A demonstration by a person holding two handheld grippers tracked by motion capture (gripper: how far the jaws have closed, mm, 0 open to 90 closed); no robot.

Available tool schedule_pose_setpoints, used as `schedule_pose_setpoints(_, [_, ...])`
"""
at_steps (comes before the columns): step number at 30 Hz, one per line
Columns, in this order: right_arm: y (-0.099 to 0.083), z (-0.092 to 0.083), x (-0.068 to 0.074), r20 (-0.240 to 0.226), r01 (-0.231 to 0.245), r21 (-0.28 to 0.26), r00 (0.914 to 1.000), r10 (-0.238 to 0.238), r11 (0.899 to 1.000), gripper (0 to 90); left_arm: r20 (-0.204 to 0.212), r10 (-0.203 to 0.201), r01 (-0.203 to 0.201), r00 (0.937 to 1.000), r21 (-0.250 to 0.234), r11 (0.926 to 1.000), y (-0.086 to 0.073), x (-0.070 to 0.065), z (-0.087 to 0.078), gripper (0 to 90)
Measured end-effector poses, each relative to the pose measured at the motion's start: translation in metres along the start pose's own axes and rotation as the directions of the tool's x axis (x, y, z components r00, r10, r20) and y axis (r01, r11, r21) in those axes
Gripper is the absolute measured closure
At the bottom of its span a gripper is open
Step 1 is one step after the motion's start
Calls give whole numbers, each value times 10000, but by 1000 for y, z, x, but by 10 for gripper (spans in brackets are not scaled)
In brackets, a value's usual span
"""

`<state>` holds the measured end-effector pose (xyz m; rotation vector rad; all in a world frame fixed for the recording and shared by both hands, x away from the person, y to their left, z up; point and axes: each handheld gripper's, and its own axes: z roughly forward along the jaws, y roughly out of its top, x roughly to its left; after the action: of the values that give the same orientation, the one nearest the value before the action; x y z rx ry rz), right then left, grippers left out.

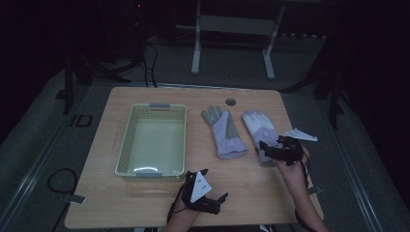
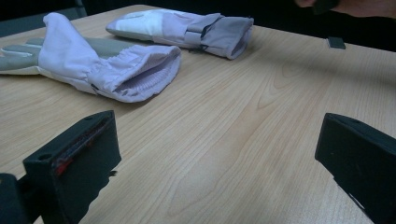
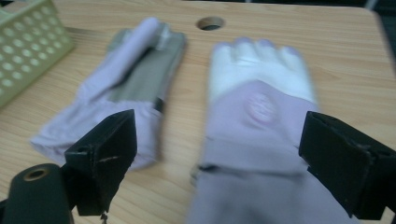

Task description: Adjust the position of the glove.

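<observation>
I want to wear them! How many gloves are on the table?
2. One glove lies just right of the basket. The other glove lies farther right, its cuff under the open right gripper. The basket looks empty.

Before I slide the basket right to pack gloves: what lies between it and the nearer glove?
Bare tabletop between basket and left glove, per the high view.

1. Looks like a lab or recording room, dim, lit mainly over the table (image 1: 251, 193).
2. Plain wood-look desk with a cable hole (image 1: 230, 102), standing alone on grey carpet (image 1: 29, 159).
3. Cables (image 1: 57, 180) trail on the floor.
4. Dark stands (image 1: 72, 67) and a white frame (image 1: 232, 29) stand behind.
</observation>
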<state>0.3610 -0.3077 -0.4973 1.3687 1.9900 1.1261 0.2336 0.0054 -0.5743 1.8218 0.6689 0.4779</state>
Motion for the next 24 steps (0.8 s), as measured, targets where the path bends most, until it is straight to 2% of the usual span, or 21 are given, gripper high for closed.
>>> schedule_pose_setpoints(2, [4,8,6,-284,-186,-25,9994,185,9998,143,-34,5,-5,10000,4,10000,0,0,0,1])
schedule_pose_setpoints(9, [15,31,27,-710,280,57,9971,-275,9996,222,-37,54,-54,10000,5,10000,0,0,0,2])
schedule_pose_setpoints(21, [25,71,57,-970,893,679,9919,-825,9937,260,-17,81,-81,10000,8,10000,0,-1,0,1])
schedule_pose_setpoints(24, [26,82,62,-1079,930,853,9906,-836,9920,262,-12,62,-62,10000,-2,10000,0,0,0,1])
